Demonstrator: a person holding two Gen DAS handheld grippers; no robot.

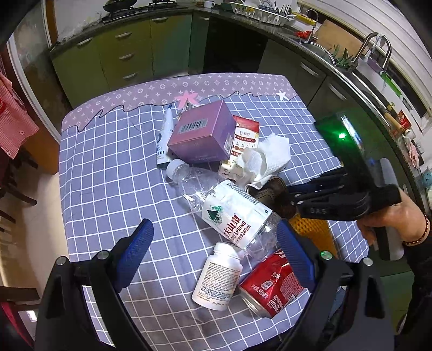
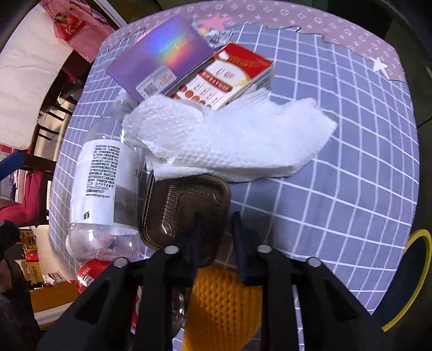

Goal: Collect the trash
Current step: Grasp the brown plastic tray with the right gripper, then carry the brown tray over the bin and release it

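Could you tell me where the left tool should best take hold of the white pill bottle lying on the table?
Probably across the pill bottle's labelled body, from above. It lies on its side with the cap against the water bottle and the cola can close alongside, so the far side is tight. The left tool is open above it.

A home kitchen is showing here. Green cabinets (image 1: 121,54) with drawers are running under a dark L-shaped counter (image 1: 297,40) behind the bench (image 1: 108,162), which is wearing a checked blue cloth. A gas stove (image 1: 140,8) is sitting on that counter, a dish rack (image 1: 259,13) is standing beside it, and a steel faucet (image 1: 375,48) is rising over a sink to the right.
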